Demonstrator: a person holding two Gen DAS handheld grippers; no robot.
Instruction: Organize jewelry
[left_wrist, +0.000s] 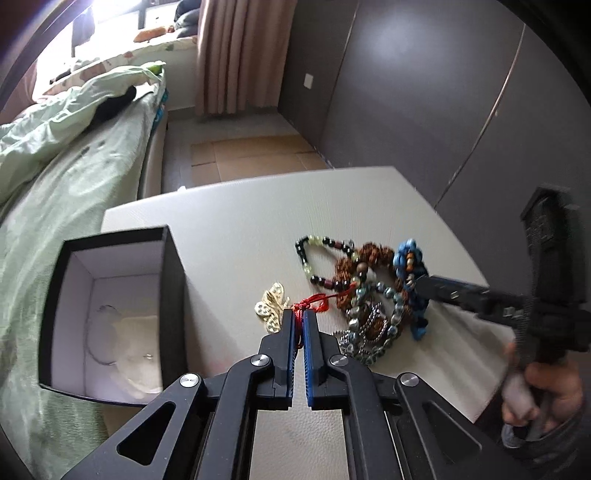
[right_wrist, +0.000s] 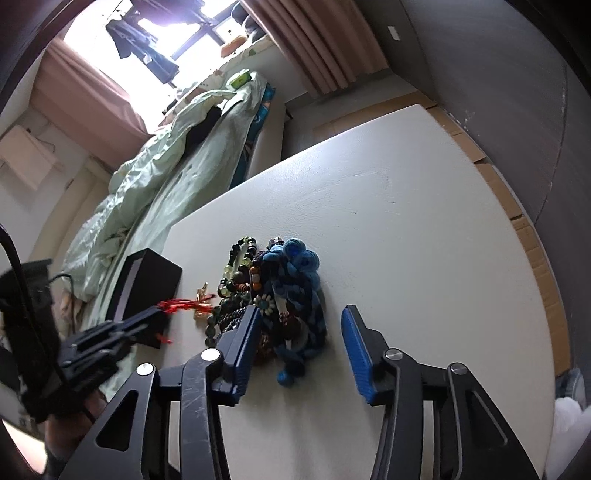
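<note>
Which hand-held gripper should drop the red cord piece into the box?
Left hand-held gripper: already shut on the red cord, with the open black box right beside it. Right hand-held gripper is open over the pile.

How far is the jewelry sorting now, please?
Early stage. The black box seems to hold one thin clear bangle. The left gripper is shut on the red cord; the right gripper is open around the pile, still on the table.

No legible text, label, brand or number on anything in view
</note>
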